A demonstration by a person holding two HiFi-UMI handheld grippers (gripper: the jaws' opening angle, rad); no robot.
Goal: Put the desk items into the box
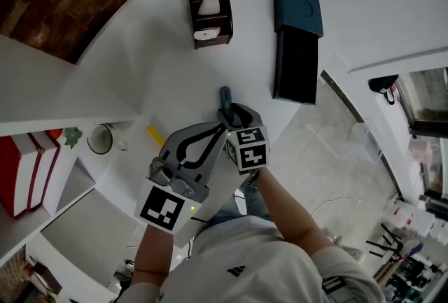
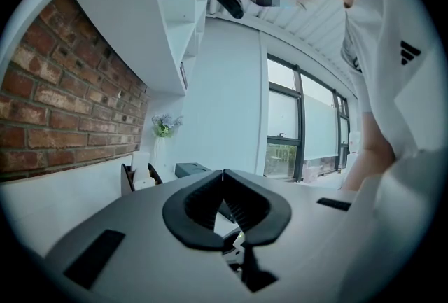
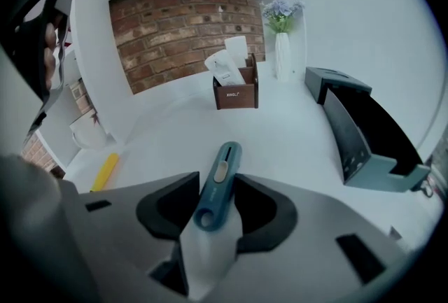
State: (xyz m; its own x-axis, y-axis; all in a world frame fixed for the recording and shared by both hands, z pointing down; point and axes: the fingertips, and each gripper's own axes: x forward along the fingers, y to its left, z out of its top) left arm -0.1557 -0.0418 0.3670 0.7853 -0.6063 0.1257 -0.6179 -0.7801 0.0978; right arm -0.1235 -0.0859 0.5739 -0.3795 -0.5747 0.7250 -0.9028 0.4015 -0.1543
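Between the jaws of the right gripper lay a blue utility cutter, flat on the white bench. Its ringed end sat back in the gripper's throat and its slider end reached out past the jaw tips. The jaws stood apart with the cutter's sides close against their tips. No squeeze on it could be made out, so this gripper was open around the cutter rather than clamped on it. From the head view it pointed down at the bench with the cutter's tip showing just beyond it.

Just to its left was the left gripper. Its black jaws were closed tip to tip with nothing between them, and it was held more level than the right one.

Ahead and to the left of the right gripper, a yellow marker lay on the bench. A little further that way stood a white mug.

Ahead and to the right lay the dark box, open, with its teal part on the near side. It was well apart from the cutter.

Further ahead, roughly straight on, stood a brown desk organiser with white items in it. Beyond that to the right was a white vase of flowers, and behind them a brick wall.
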